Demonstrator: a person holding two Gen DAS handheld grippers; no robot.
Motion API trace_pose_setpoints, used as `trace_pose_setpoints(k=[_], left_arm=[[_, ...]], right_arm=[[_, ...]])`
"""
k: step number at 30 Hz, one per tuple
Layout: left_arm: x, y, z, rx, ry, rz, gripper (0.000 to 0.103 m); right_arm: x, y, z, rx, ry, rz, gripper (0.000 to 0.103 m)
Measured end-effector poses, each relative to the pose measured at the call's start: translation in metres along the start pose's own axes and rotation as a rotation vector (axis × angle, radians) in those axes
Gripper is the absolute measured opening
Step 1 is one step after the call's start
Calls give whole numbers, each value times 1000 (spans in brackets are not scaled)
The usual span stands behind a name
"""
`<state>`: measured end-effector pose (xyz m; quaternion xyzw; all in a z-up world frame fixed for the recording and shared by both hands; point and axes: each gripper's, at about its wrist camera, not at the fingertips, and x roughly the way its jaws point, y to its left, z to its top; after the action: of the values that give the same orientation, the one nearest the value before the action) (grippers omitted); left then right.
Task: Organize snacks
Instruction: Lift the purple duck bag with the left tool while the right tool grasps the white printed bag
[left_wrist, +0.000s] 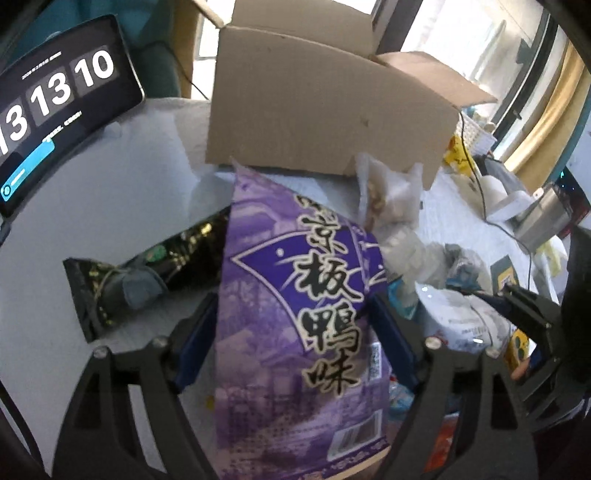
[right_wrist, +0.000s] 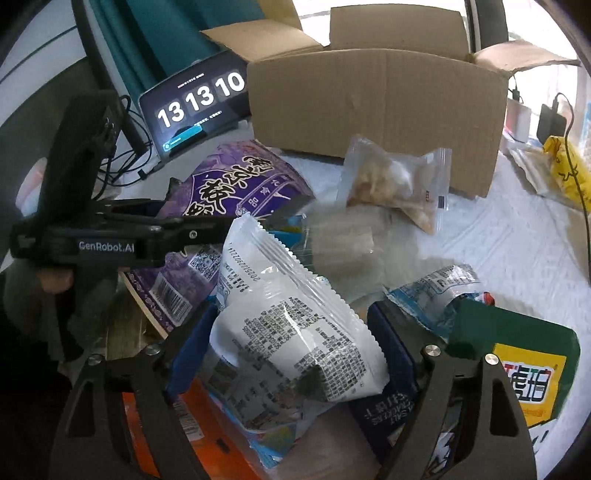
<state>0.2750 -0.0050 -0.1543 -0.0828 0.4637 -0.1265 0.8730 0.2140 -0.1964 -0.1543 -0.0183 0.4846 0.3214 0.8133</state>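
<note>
Purple snack bag (left_wrist: 295, 314) is being pinched by the left gripper (left_wrist: 295, 325); the white packet (right_wrist: 295, 332) is being clamped between the right gripper (right_wrist: 291, 339) pads.

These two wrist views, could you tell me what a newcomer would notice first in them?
The big purple snack bag fills the middle of the left view, standing between the left claw's pads. In the right view a white printed packet sits between the right claw's pads atop a snack heap, with an open cardboard box behind.

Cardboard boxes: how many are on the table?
1. The open brown cardboard box stands at the back of the table, right of the dark clock tablet, behind the snack packets. Others may be hidden behind it.
</note>
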Motion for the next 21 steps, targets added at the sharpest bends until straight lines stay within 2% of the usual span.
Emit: trace_pose_setpoints(k=[2, 4, 8, 13, 15, 21], left_arm=[[-2, -3, -1, 19, -9, 3, 81], [-7, -9, -3, 48, -28, 4, 64], [-14, -13, -6, 74, -58, 19, 53], [-31, -18, -10, 113, -112, 58, 39], [-38, -20, -10, 128, -130, 64, 36], [-57, -25, -3, 155, -185, 69, 18]], right_arm=[[-3, 0, -1, -6, -3, 6, 76], [-7, 3, -1, -20, -17, -4, 71], [-18, 4, 1, -21, -49, -19, 65], [-38, 0, 3, -7, -93, -40, 64], [-45, 0, 4, -7, -108, -51, 64], [-63, -2, 13, -1, -154, -70, 64]])
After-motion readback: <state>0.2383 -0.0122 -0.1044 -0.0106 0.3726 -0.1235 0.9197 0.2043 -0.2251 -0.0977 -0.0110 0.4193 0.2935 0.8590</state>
